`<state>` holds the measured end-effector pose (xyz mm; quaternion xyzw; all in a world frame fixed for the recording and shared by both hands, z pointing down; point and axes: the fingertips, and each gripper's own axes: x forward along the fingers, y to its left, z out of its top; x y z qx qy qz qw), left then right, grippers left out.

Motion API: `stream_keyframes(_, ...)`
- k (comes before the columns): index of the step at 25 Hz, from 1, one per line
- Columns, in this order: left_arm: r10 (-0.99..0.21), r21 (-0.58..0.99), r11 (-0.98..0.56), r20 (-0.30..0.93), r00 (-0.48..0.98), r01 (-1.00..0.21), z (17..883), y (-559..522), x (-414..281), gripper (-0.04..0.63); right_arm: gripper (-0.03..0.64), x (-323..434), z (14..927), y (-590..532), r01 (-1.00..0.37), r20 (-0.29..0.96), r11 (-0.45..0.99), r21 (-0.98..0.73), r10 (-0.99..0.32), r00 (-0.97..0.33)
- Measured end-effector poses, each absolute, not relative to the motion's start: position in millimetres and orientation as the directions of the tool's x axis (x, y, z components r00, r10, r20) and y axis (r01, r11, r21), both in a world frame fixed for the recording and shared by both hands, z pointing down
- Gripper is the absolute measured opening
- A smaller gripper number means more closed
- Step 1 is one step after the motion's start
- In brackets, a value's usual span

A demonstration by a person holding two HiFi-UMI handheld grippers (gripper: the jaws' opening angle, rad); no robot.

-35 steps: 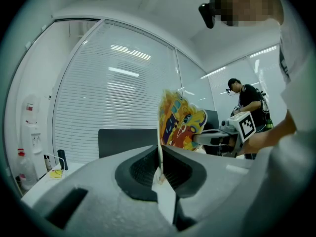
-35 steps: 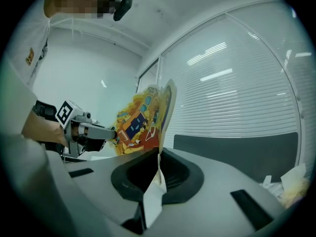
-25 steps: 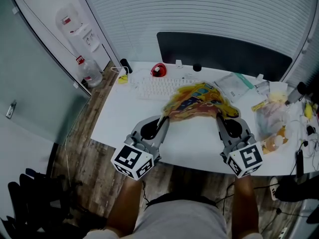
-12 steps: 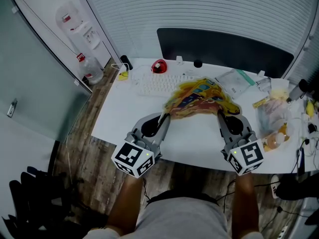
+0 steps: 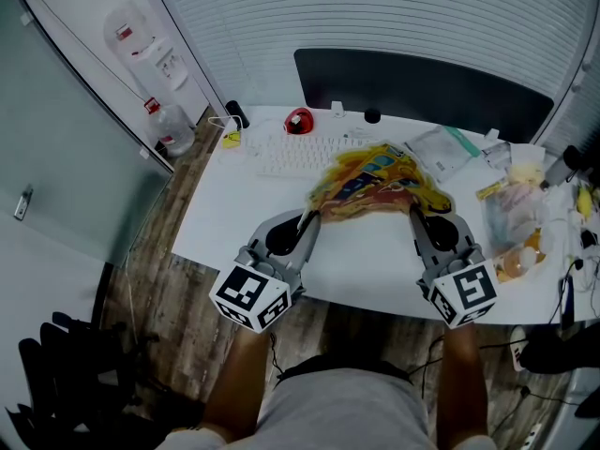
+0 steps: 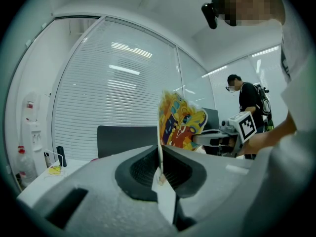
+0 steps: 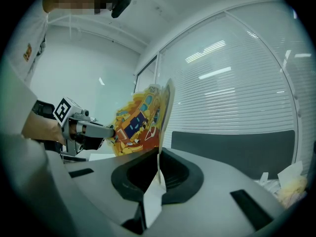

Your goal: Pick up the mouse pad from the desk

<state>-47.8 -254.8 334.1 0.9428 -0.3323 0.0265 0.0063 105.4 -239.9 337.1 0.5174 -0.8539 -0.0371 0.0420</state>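
In the head view, the left gripper and the right gripper each pinched a near corner of the mouse pad. The colourful sheet stretched between the two tips and bowed away from them, over the desk and just short of the keyboard.

In the left gripper view, the jaws were closed tight on the pad's thin edge, which rose edge-on from between them. The printed face ran off toward the other gripper, well above the desktop.

In the right gripper view, the jaws were likewise clamped on the pad's edge, and the sheet spanned across to the left tips.

The pick-up looked essentially done, since the pad seemed clear of the desk. At most, carrying it away was left.
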Motion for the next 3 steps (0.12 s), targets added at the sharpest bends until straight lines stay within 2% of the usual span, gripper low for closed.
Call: stream_keyframes(3, -0.626, -0.004, -0.779, 0.053, 0.778, -0.627, 334.1, -255.7, -48.1, 0.023, 0.02, 105.2, 336.7, -241.4, -0.88, 0.034, 0.462, 0.109, -0.886, -0.462)
